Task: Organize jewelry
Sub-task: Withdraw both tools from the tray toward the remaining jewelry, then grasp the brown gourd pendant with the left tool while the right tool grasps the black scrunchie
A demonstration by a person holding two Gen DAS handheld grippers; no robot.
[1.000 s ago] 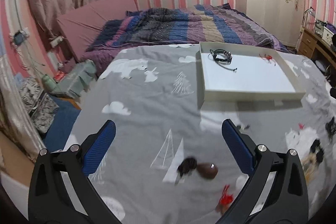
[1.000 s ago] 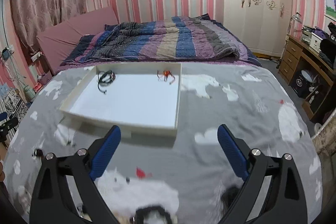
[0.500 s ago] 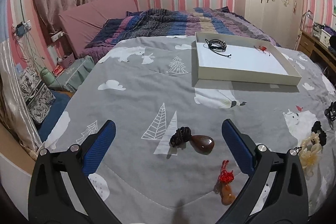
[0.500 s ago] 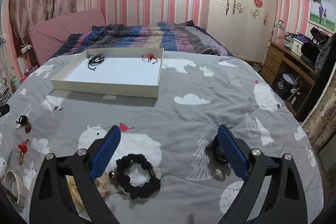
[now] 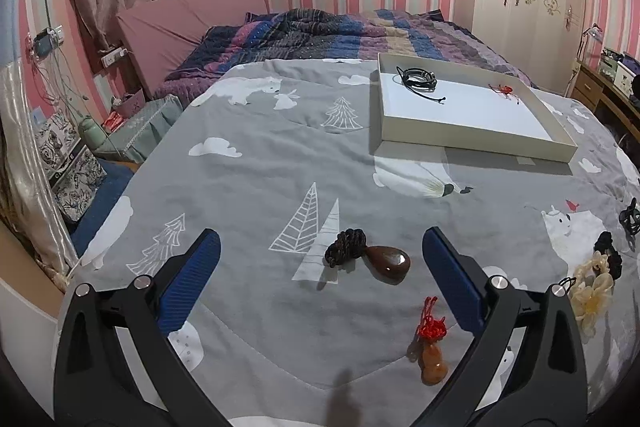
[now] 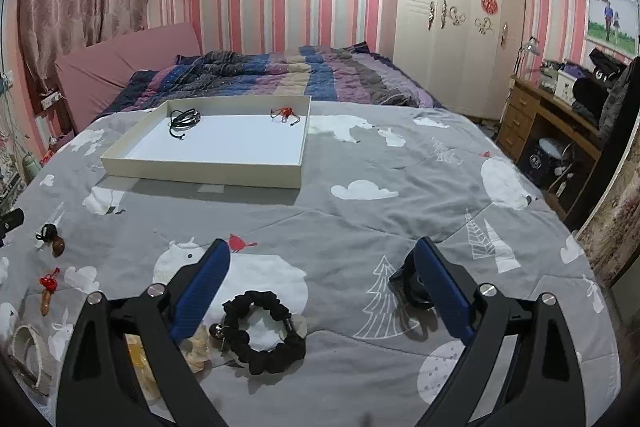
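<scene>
A shallow white tray (image 5: 472,137) (image 6: 200,167) lies on the grey quilt and holds a black cord bracelet (image 5: 418,78) (image 6: 184,118) and a small red string piece (image 5: 505,89) (image 6: 283,113). My left gripper (image 5: 320,255) is open above a brown teardrop pendant with a dark knotted cord (image 5: 368,257) (image 6: 52,239). An orange gourd charm with a red knot (image 5: 432,351) (image 6: 48,293) lies nearer. My right gripper (image 6: 322,261) is open, with a black bead bracelet (image 6: 262,335) just below between its fingers. A dark item (image 6: 414,285) sits partly hidden behind the right finger.
Cream flower pieces (image 5: 592,287) (image 6: 198,349) and black hair ties (image 5: 630,217) lie on the quilt. A woven cream ring (image 6: 28,355) sits at the far left. A striped blanket (image 6: 280,75) is heaped behind the tray. A wooden desk (image 6: 560,123) stands right of the bed.
Both grippers have pulled back from the tray toward the near side of the bed, so the loose pieces now show below them. Both stayed open.
</scene>
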